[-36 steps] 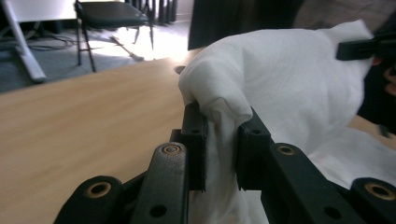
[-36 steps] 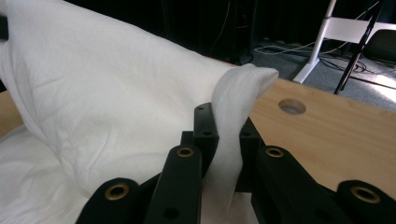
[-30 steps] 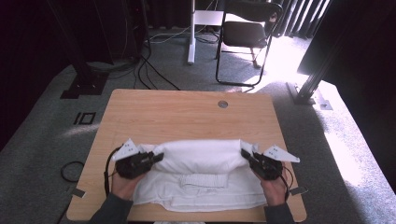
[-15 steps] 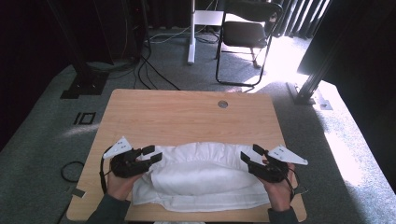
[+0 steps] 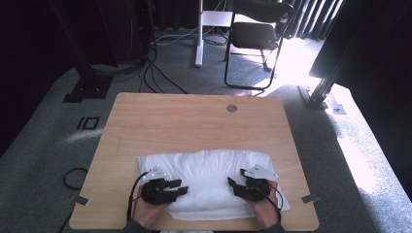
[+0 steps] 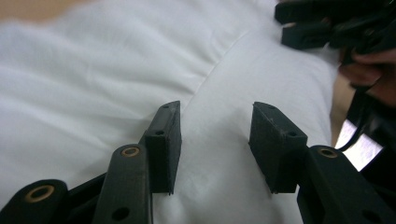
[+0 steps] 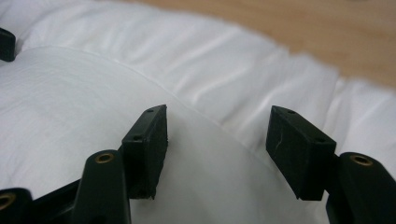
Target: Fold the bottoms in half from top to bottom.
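Near the table's [image 5: 194,121] front edge, a folded white cloth [image 5: 214,170] lay flat across the wood, with both hands brought in over its near half; the left gripper [image 5: 180,187] pointed rightward and the right gripper [image 5: 234,183] pointed leftward, so that their tips faced each other across the cloth's middle. Both forearms were cut off by the lower border of the high view; a chair [image 5: 255,36] stood on the floor beyond the table. From the left gripper view, the left gripper [image 6: 215,140] had its jaws parted, having just closed a little, with a fold line of the cloth [image 6: 116,84] running up between them and nothing pinched; the other gripper and its hand appeared, blurred, at the upper right corner. From the right gripper view, the right gripper [image 7: 217,149] stood with jaws spread wide over a raised fold of the cloth [image 7: 93,121], gripping nothing; bare table wood showed behind. Whether the pads brushed the fabric could not be settled, though they seemed to hover just above it.
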Available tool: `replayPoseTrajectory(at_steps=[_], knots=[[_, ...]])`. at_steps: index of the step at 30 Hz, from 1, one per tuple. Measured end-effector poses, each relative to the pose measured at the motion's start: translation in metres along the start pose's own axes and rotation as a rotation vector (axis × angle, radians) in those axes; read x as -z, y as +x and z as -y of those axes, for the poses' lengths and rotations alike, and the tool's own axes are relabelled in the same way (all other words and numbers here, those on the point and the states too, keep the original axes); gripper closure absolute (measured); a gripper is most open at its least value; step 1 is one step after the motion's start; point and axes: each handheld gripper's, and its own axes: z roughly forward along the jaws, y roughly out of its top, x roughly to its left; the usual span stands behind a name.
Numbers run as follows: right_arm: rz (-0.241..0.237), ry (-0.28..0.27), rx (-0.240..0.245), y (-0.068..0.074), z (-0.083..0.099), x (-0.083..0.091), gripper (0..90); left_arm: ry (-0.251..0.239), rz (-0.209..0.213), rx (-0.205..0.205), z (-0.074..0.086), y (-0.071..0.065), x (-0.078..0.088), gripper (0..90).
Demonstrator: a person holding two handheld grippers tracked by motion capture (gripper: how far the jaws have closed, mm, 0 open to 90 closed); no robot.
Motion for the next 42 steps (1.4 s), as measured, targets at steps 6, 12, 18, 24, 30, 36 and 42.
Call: replayPoseTrajectory(at_steps=[6, 12, 18, 24, 30, 36, 42], knots=[[-0.016, 0.046, -0.045, 0.004, 0.029, -0.001, 38.5, 0.027, -0.084, -0.064, 0.016, -0.004, -0.01, 57.5], [-0.004, 0.074, -0.027, 0.009, 0.032, -0.012, 37.4, 0.038, -0.133, -0.094, 0.012, 0.004, -0.02, 60.4], [-0.002, 0.059, -0.037, 0.003, 0.019, -0.033, 37.1, 0.014, -0.189, -0.056, -0.006, 0.03, -0.027, 60.5], [0.018, 0.067, -0.03, -0.005, -0.004, -0.061, 36.9, -0.002, -0.24, -0.022, -0.025, 0.058, -0.034, 60.1], [-0.011, 0.054, -0.038, -0.019, -0.022, -0.087, 36.3, -0.029, -0.273, 0.019, -0.034, 0.076, -0.035, 59.6], [-0.032, 0.06, -0.036, -0.024, -0.03, -0.098, 36.1, -0.046, -0.295, 0.033, -0.036, 0.083, -0.033, 57.6], [-0.032, 0.051, -0.038, -0.024, -0.03, -0.1, 36.1, -0.047, -0.301, 0.032, -0.037, 0.084, -0.033, 55.9]])
